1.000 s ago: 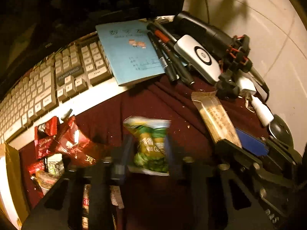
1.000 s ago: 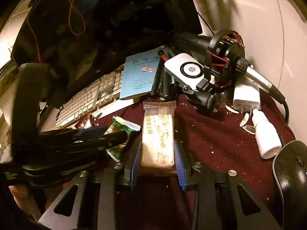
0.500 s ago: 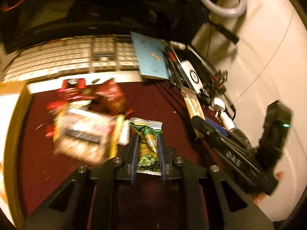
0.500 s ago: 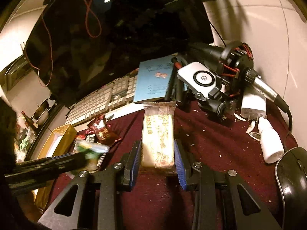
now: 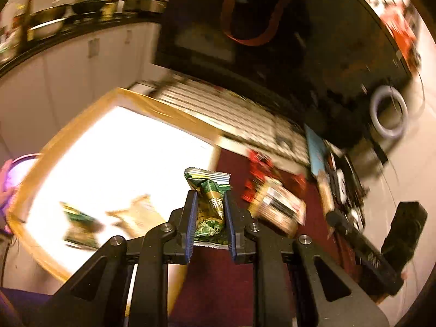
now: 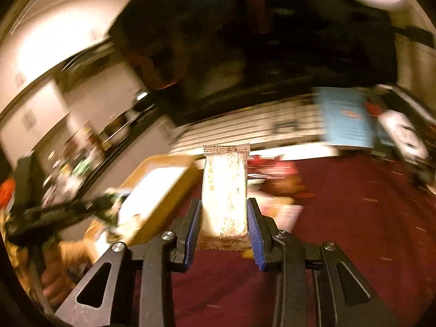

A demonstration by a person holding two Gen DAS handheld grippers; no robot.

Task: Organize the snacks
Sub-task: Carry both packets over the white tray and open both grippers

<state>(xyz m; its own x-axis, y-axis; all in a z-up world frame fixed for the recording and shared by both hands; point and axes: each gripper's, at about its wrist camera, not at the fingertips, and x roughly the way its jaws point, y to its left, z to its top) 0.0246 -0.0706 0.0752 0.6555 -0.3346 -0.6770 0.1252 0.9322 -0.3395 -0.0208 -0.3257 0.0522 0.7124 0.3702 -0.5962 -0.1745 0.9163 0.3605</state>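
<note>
Dark red cloth (image 6: 354,218) covers the desk I'm working over, with a keyboard (image 5: 245,114) along its far edge under a dark monitor (image 5: 272,27), and a shallow yellow-rimmed tray (image 5: 163,110) with a bright white floor sits at the left end. Both views are smeared, so small detail is lost. My left gripper (image 5: 209,218) is clenched on a green snack packet (image 5: 208,207), held in the air right at the tray's near corner. My right gripper (image 6: 224,223) is clamped on a pale wrapped bar (image 6: 224,190), held above the cloth with the tray off to its left. Two packets already lie on the tray floor, a green one (image 5: 80,227) and a tan one (image 5: 136,215), so I judge the sorting is under way. A small heap of red and mixed wrappers (image 5: 272,190) sits on the cloth just right of the tray, not yet collected. By my reckoning, the two held snacks go in, then that heap; roughly a third done.
</note>
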